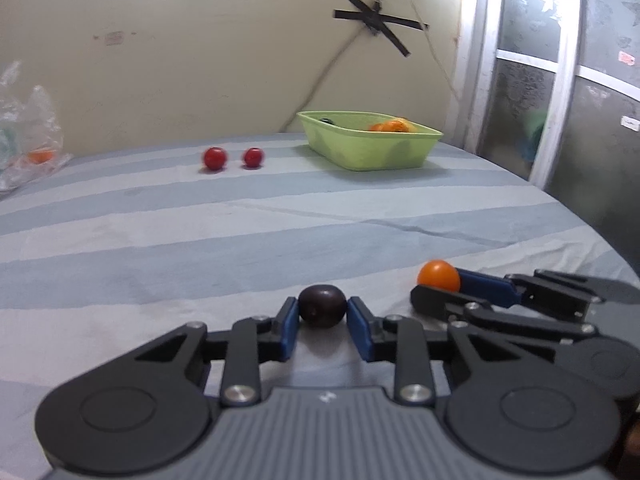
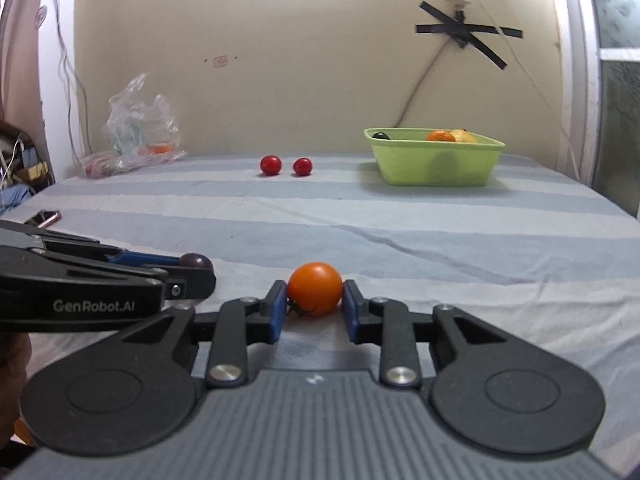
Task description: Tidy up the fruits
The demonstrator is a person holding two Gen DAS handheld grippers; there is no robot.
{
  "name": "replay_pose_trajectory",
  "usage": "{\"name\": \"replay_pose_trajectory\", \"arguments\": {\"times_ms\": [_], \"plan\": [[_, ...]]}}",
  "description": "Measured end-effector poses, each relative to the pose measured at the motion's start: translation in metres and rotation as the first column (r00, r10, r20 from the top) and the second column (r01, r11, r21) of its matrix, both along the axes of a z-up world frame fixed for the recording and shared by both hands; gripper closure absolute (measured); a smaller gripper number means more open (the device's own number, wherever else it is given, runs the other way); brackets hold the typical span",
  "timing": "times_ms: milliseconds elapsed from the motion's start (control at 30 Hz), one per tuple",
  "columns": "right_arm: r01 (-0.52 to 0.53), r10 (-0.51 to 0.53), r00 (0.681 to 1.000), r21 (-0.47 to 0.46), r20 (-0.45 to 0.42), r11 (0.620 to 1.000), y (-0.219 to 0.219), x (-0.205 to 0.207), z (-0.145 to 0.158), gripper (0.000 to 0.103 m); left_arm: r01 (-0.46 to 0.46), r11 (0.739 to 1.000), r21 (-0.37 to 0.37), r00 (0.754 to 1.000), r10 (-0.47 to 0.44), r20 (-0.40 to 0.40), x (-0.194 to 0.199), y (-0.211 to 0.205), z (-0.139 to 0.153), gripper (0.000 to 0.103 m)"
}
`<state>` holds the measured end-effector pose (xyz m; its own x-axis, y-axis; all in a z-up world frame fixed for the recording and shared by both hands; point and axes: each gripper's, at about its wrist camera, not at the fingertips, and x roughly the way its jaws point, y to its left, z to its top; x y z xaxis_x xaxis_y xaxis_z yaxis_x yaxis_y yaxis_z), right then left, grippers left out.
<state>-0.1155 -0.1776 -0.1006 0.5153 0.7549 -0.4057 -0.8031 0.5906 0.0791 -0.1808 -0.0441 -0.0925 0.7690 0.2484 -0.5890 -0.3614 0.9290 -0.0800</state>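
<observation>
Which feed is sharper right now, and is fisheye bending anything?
Left wrist: far red tomatoes and basket look smeared, wall cable blurred. Right wrist: crisper, orange tomato sharp. Both: bed edges curve, corners vignetted.

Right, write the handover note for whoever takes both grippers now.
Left gripper: shut on the small dark purple round fruit, low on the striped blue bedsheet.
Right gripper: shut on the small orange tomato, beside it.
Done: the light green plastic basket at the far right already holds some fruit.
Left: both held fruits go to the basket; two small red round fruits wait on the sheet left of it.
</observation>
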Motion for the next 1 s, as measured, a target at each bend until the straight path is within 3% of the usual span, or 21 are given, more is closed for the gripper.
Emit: {"name": "replay_pose_trajectory", "arguments": {"times_ms": [300, 567, 1000], "plan": [[0.190, -0.190, 0.982, 0.060, -0.007, 0.980, -0.033, 0.017, 0.005, 0.071, 0.102, 0.994, 0.045, 0.995, -0.101, -0.017, 0.051, -0.032, 0.016, 0.076], [0.295, -0.294, 0.956, 0.063, -0.025, 0.953, -0.063, 0.022, -0.003, 0.071, 0.128, 0.991, 0.046, 0.991, -0.125, -0.054, 0.068, -0.048, 0.004, 0.076], [0.303, -0.303, 0.953, 0.068, -0.013, 0.951, -0.065, 0.023, -0.010, 0.068, 0.095, 0.993, 0.063, 0.994, -0.091, -0.063, 0.068, -0.051, -0.003, 0.075]]}}
